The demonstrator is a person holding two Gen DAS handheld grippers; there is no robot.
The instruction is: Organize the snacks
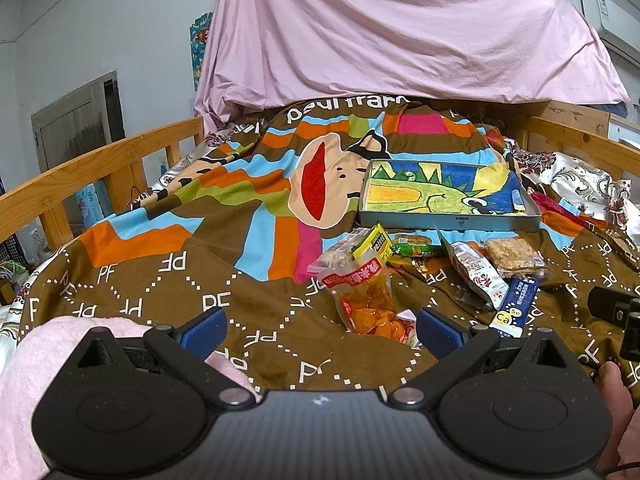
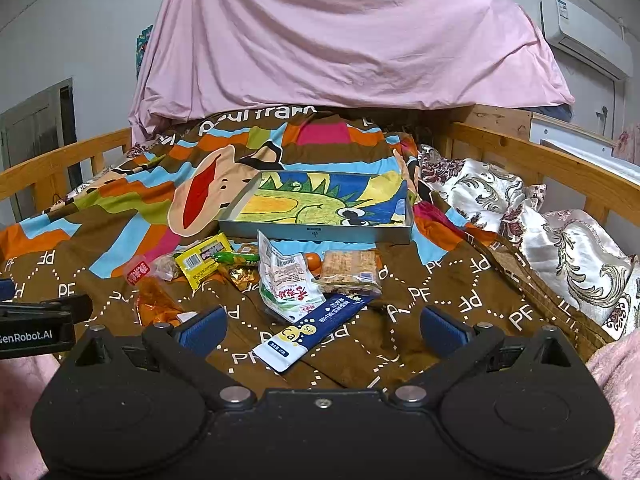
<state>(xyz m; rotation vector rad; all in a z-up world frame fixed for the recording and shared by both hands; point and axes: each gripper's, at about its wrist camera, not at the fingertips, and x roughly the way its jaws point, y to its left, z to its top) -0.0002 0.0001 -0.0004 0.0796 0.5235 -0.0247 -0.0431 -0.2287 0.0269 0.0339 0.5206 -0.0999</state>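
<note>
Several snack packets lie in a loose heap on the brown blanket (image 1: 240,340). They include an orange snack bag (image 1: 366,300), a yellow packet (image 1: 374,246), a green packet (image 1: 416,249), a white packet (image 1: 476,272), a cracker pack (image 1: 514,256) and a blue Ca stick (image 1: 516,308). Behind them lies a shallow grey tray (image 1: 452,222) with a dinosaur drawing inside. My left gripper (image 1: 320,330) is open and empty just short of the orange bag. My right gripper (image 2: 322,330) is open and empty over the blue Ca stick (image 2: 316,330), with the white packet (image 2: 286,280) and cracker pack (image 2: 350,272) ahead.
Wooden bed rails (image 1: 92,176) run along both sides. A pink sheet (image 1: 400,28) hangs behind the tray (image 2: 316,234). Floral bedding (image 2: 540,232) lies at the right. Pink fleece (image 1: 24,380) lies by the left gripper. The left gripper's side shows in the right wrist view (image 2: 36,324).
</note>
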